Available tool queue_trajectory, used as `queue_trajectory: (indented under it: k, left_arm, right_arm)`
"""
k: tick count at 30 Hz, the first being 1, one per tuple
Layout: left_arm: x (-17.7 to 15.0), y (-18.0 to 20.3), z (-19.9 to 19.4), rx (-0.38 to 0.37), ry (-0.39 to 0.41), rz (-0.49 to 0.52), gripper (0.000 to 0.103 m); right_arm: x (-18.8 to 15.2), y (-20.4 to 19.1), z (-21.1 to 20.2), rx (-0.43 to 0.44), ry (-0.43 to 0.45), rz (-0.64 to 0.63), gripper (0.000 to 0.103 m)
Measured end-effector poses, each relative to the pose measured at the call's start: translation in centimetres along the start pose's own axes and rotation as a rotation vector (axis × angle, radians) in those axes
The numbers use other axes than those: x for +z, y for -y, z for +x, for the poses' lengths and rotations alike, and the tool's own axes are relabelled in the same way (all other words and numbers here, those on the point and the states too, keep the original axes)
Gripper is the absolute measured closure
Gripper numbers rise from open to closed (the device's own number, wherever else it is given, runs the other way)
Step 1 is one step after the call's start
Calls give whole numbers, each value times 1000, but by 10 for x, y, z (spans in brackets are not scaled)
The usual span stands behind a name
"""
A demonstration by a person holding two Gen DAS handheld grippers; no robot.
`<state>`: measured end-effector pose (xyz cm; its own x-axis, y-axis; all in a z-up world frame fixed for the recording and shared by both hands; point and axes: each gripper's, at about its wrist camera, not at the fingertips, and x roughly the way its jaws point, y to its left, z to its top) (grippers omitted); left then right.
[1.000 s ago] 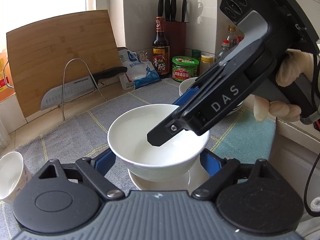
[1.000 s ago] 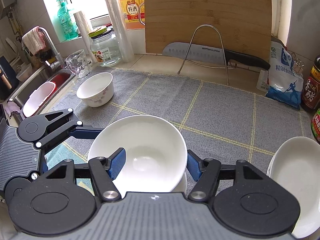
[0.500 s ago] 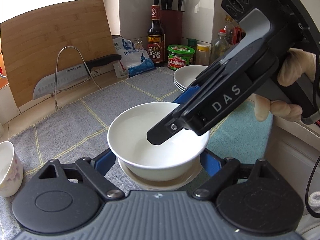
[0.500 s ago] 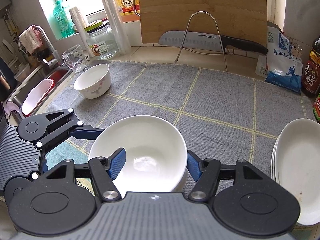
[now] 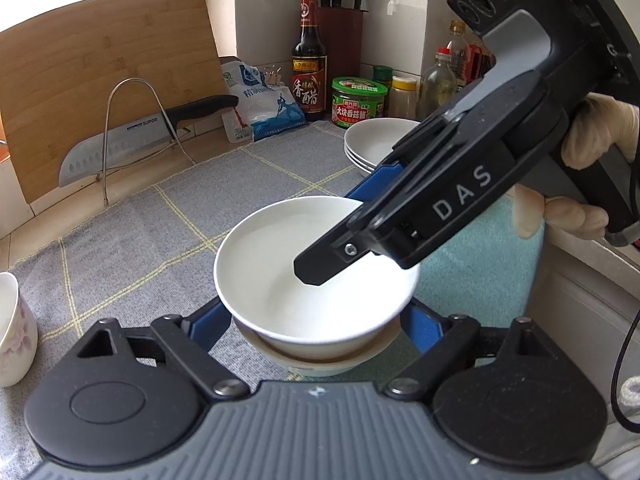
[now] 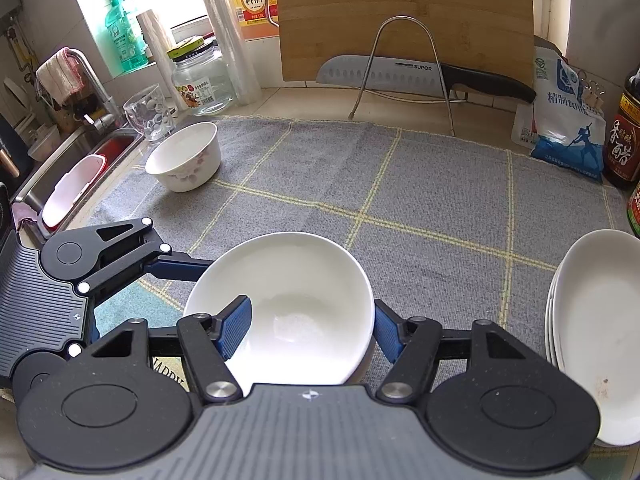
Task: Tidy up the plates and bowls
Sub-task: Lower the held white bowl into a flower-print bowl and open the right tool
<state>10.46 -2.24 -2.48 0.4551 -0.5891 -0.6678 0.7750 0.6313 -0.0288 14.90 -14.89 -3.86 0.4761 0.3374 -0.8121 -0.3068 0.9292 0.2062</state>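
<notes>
A plain white bowl (image 5: 304,280) sits nested in a second white bowl (image 5: 316,362) on the grey mat. My left gripper (image 5: 316,328) straddles the stack low, its blue fingers on either side, apart from the rim. My right gripper (image 6: 312,328) is shut on the top bowl (image 6: 296,304), one finger inside the bowl, the other outside the rim. A stack of white plates (image 6: 592,328) lies to the right, also in the left wrist view (image 5: 376,140). A floral bowl (image 6: 186,160) stands at the far left, also in the left wrist view (image 5: 12,332).
A bamboo cutting board (image 6: 404,12) and a knife (image 6: 420,76) on a wire rack stand at the back. A salt bag (image 6: 564,120), vinegar bottle (image 5: 308,64) and jars (image 5: 360,100) line the right. A glass (image 6: 150,114), jar (image 6: 202,76) and sink (image 6: 76,168) are left.
Both grippers and the bowl stack shifted over the mat toward the plate stack; the lower bowl shows more under the top one. The grips look unchanged.
</notes>
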Motion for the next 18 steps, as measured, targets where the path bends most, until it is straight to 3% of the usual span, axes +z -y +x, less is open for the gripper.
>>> queue_trajectory:
  k: [5,7,10,18]
  left_arm:
    - [0,0,1,-6,-1,0,11]
    - [0,0,1,-5,5,10,8]
    - [-1,-2,-1,-9,5,13,5]
    - [-8,-10,-18,-12,-11,11,5]
  right_arm:
    - [-2,0,0,2,4,0,30]
    - [-2,0,-1,5,17,0,16]
    - [-2,-3,-7,5,50,-9,4]
    - [1,-18,-16,-22,94,-33,0]
